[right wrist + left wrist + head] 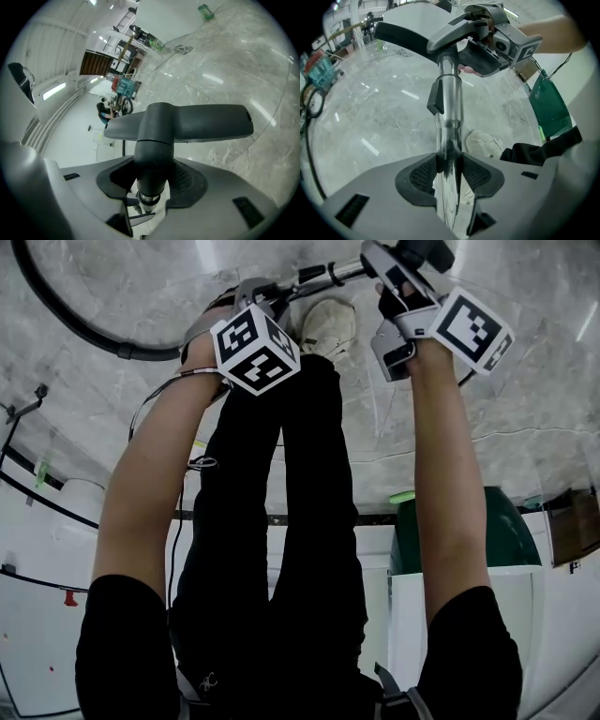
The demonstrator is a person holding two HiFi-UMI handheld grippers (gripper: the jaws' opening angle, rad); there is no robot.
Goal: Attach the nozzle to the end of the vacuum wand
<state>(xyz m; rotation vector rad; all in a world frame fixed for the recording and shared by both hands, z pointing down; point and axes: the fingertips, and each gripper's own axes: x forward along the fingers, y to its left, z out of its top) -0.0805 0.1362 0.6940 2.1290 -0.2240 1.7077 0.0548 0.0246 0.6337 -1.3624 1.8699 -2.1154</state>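
Black hose (66, 320) arcs across the marble floor (525, 418) at far left, with bare floor under the arc. The left gripper (450, 159) points steeply down. Its marker cube (255, 348) shows black-and-white squares, no readable words. Its jaws pinch the vacuum wand (450, 93), pads against both sides of the chrome tube. The wand is held off the floor and runs between the two grippers, passing just by a white shoe (328, 326). The right gripper (152, 180) has its jaws clamped on the wand's grey handle (454, 30). Its marker cube (472, 327) has the same square print. Open floor lies right of it. A green bin (497, 531) stands by the white wall edge, well apart from the wand.
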